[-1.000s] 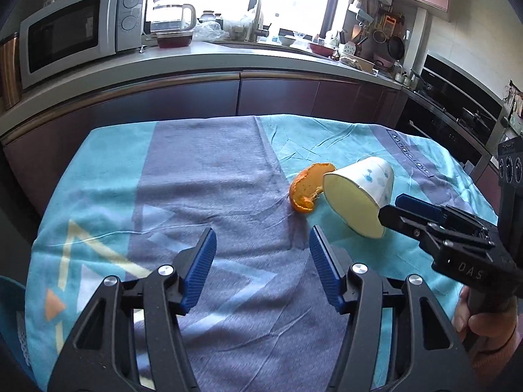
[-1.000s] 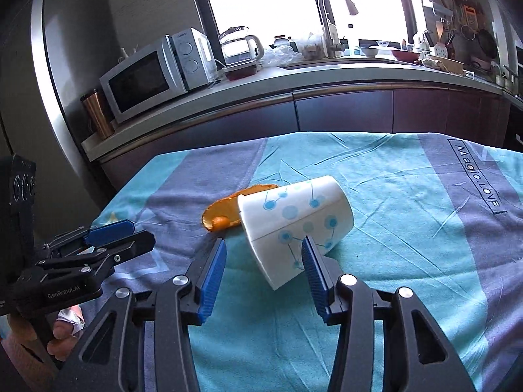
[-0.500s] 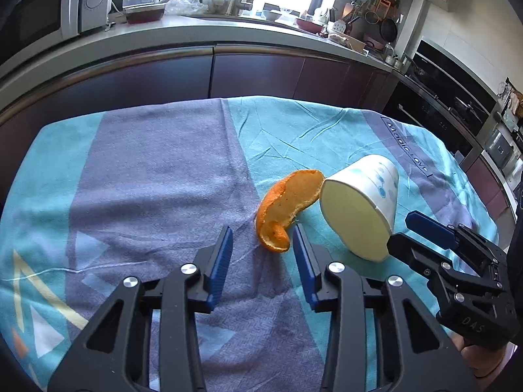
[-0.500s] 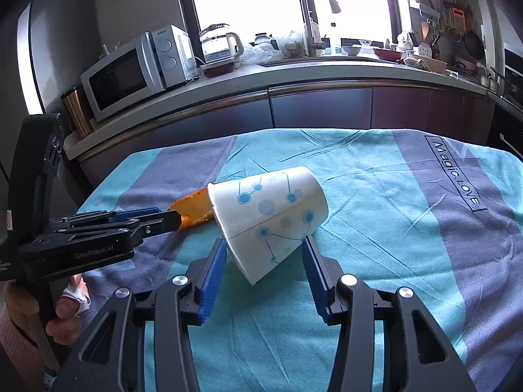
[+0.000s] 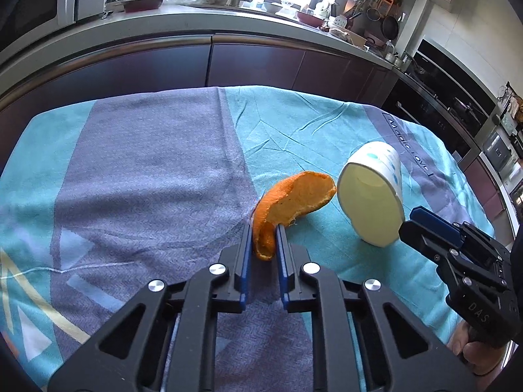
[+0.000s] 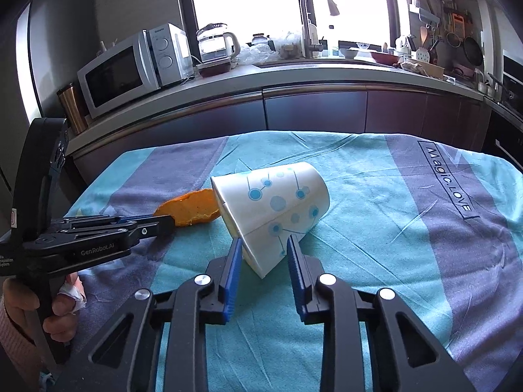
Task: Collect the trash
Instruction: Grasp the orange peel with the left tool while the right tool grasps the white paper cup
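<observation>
A curled orange peel (image 5: 294, 196) lies on the teal and grey tablecloth (image 5: 147, 170). My left gripper (image 5: 264, 238) is closing, and its blue pads press on the peel's near end. Beside the peel lies a white paper cup (image 5: 369, 202) with blue dots, on its side with its mouth towards me. In the right wrist view the cup (image 6: 278, 202) has its rim between the pads of my right gripper (image 6: 264, 251). Those jaws are closing too, and the rim is squashed to an oval. The left gripper (image 6: 163, 220) reaches in from the left onto the peel (image 6: 193, 209).
Beyond the table's far edge runs a kitchen counter with a microwave (image 6: 130, 72), a glass kettle (image 6: 215, 42) and a sink tap (image 6: 313, 16). Built-in ovens (image 5: 457, 104) stand at the right. A person's hand (image 6: 62, 313) holds the left gripper's handle.
My left gripper moved forward to the peel and its jaws closed from wide apart onto the peel's near end. The right jaws narrowed onto the cup's rim, which now looks squashed.
</observation>
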